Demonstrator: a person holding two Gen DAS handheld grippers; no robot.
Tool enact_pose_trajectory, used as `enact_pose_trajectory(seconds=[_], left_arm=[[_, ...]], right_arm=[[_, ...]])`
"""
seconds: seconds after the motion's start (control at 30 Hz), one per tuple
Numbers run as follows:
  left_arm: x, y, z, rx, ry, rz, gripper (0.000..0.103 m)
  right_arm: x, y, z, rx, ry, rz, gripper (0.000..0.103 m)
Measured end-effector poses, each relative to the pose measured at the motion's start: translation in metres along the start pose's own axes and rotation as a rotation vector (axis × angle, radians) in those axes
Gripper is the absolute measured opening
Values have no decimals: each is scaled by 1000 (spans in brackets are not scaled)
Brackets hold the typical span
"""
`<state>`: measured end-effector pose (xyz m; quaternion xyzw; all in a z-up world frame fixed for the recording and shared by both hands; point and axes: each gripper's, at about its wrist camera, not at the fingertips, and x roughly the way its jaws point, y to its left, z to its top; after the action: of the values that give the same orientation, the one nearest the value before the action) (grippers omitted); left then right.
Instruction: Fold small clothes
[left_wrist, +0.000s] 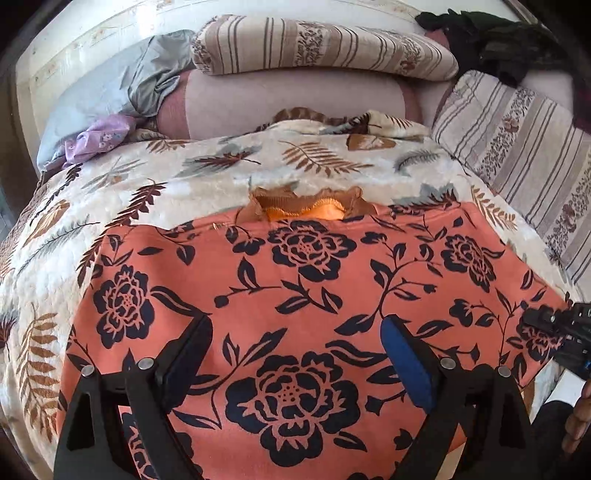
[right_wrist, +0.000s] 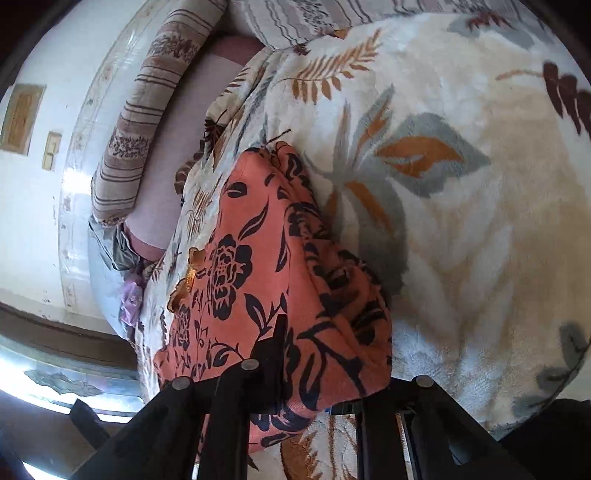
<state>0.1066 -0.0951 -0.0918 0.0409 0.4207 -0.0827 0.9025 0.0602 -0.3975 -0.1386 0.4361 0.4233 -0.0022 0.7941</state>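
Left wrist view looks steeply down on an orange garment (left_wrist: 295, 295) printed with dark flowers, spread flat on a leaf-patterned blanket (left_wrist: 184, 173) that covers the bed. The left hand-held gripper (left_wrist: 295, 332) hangs over the cloth with its two fingers spread wide and nothing pinched between them. At the right edge of this view the right hand-held gripper (left_wrist: 561, 332) sits at the garment's corner, with part of a hand (left_wrist: 580, 421) below it. In the right wrist view the right hand-held gripper (right_wrist: 295, 384) is rolled onto its side and clenched on the garment's edge, which bunches up around its fingers. Striped pillows (left_wrist: 317, 44) lie at the head of the bed. No writing or label can be read anywhere.
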Motion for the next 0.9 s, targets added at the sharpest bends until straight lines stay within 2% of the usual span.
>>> enact_pose_trajectory(seconds=[0.03, 0.07, 0.1, 0.13, 0.2, 0.23, 0.37, 0.43, 0.5, 0.53, 0.6, 0.63, 0.67, 0.73, 0.8, 0.9], left_arm=[[24, -4, -6, 25, 123, -31, 93], [32, -5, -10, 40, 113, -32, 96], [28, -2, -7, 44, 81, -46, 95], [25, 4, -3, 7, 108, -89, 94], [7, 34, 6, -163, 75, -242, 94], [-1, 52, 9, -241, 49, -290, 94], [-38, 134, 4, -480, -60, -346, 94], [-52, 177, -10, -607, -96, -348, 94], [-61, 222, -31, -750, -125, -321, 94], [-63, 240, -42, -817, -135, -304, 94], [-63, 268, -61, -920, -130, -273, 94], [-60, 275, -67, -943, -114, -271, 94], [-56, 276, -70, -951, -101, -279, 93], [-56, 275, -72, -925, -103, -313, 93], [-63, 271, -64, -878, -136, -336, 93], [-67, 259, -40, -803, -152, -435, 94]], right_arm=[[-1, 7, 0, -26, -7, -15, 13], [-4, 17, 1, -57, -18, -25, 12], [-7, 30, 1, -95, -29, -26, 12], [-13, 46, 0, -144, -46, -26, 12], [-26, 88, -5, -262, -96, -11, 11], [-30, 111, -10, -316, -113, 7, 11], [-35, 204, -55, -559, -148, 105, 11], [-21, 240, -93, -676, -109, 153, 11], [10, 264, -135, -781, -41, 151, 11], [33, 268, -153, -812, 14, 141, 11], [94, 264, -186, -839, 201, 79, 11], [127, 254, -201, -834, 306, 39, 11], [149, 244, -212, -826, 369, 16, 11], [138, 245, -217, -856, 296, 32, 11], [124, 249, -209, -837, 289, 67, 11], [106, 254, -202, -838, 256, 107, 11]])
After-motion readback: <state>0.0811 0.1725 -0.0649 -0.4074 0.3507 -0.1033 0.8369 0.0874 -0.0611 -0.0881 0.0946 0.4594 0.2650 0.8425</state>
